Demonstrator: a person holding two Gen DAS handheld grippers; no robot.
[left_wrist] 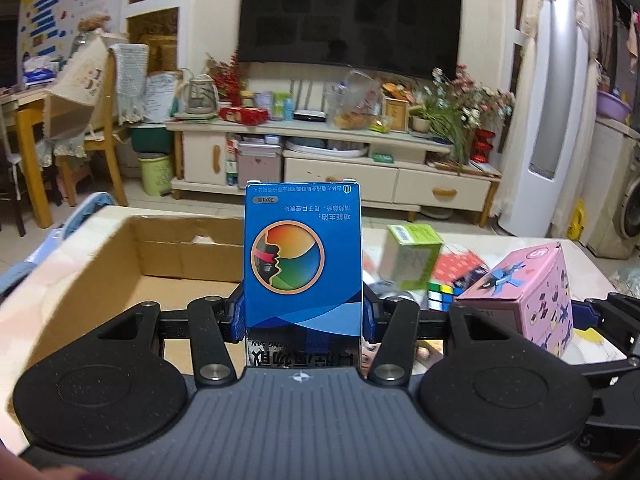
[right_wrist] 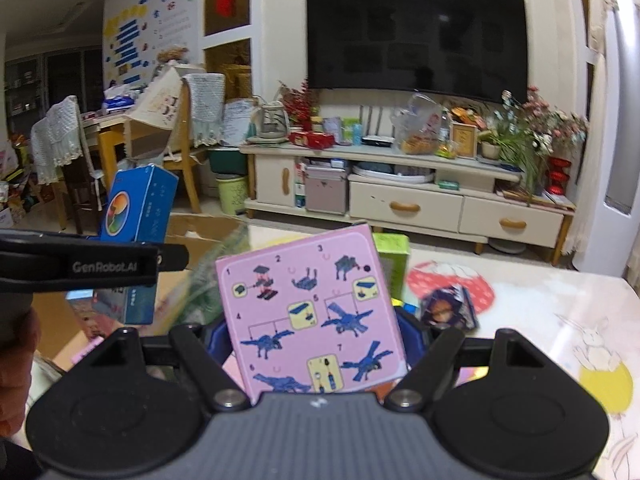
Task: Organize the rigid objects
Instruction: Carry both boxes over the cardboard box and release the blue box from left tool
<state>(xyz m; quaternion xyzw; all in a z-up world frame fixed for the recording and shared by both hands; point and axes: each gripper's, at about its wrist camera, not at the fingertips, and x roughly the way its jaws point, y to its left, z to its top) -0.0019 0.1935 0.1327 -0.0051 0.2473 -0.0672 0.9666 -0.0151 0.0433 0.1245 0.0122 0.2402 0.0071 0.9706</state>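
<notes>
My left gripper [left_wrist: 304, 316] is shut on a blue medicine box [left_wrist: 303, 256] and holds it upright above the near edge of an open cardboard box [left_wrist: 120, 264]. The blue box also shows in the right wrist view [right_wrist: 134, 208], at the left. My right gripper [right_wrist: 316, 332] is shut on a pink toy box [right_wrist: 312, 312] with building steps printed on it, held above the table. In the left wrist view the pink box [left_wrist: 528, 292] is at the right.
A green box [left_wrist: 410, 256], a puzzle cube [left_wrist: 440, 296] and a small picture pack [right_wrist: 448, 308] lie on the patterned table [right_wrist: 540, 312]. A TV stand [right_wrist: 400, 192] and chairs are behind.
</notes>
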